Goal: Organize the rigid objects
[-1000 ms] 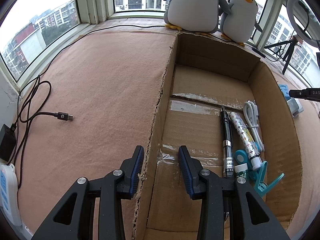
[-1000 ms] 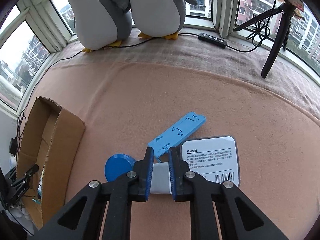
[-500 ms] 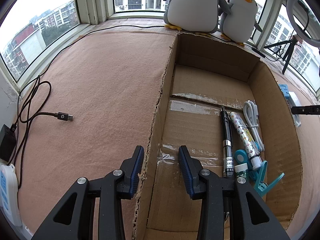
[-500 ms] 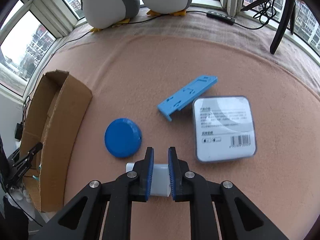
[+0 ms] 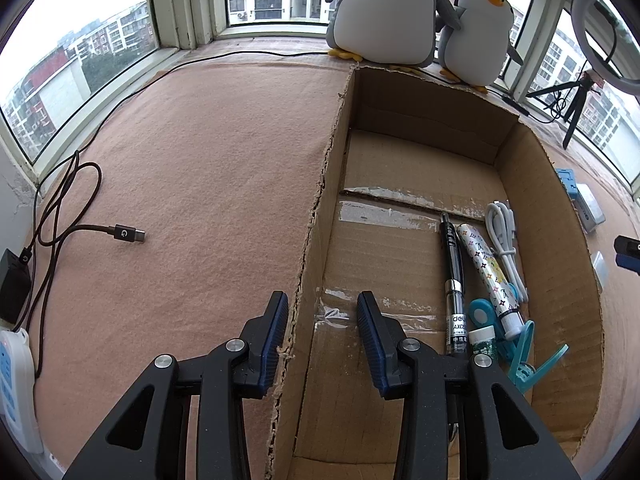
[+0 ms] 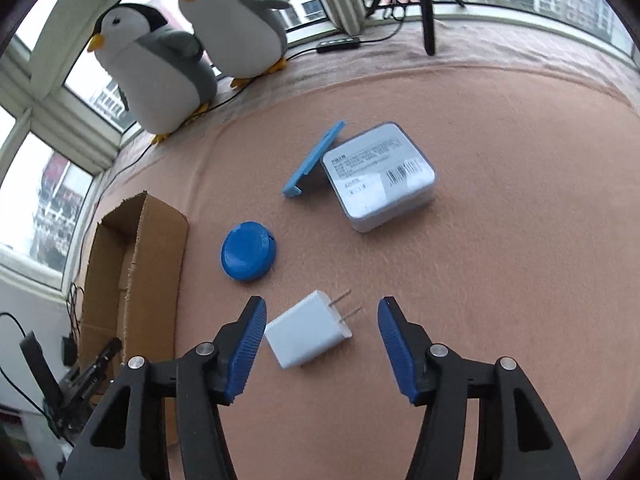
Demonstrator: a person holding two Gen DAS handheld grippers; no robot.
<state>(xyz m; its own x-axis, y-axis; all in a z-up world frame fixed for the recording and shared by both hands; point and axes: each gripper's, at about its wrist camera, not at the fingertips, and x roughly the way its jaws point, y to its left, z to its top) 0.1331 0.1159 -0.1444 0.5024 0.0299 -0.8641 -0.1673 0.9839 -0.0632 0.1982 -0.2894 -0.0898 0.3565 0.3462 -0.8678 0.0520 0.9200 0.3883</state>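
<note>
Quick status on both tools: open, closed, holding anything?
Left tool: shut on the cardboard box wall.
Right tool: just opened, white charger released between pads.

In the left wrist view, the left gripper (image 5: 322, 340) straddles the torn wall of the cardboard box (image 5: 552, 216), but whether its pads press the card cannot be told, and its arms cover the box's near floor and the lower ends of the black pen (image 5: 452, 276) and the teal clip (image 5: 524, 356). Beyond the box's right wall only slivers show of a blue stand (image 5: 568, 180), a grey case (image 5: 592, 212) and a white piece (image 5: 600, 270). In the right wrist view, the case's label print (image 6: 376, 164) is too small to read.
</note>
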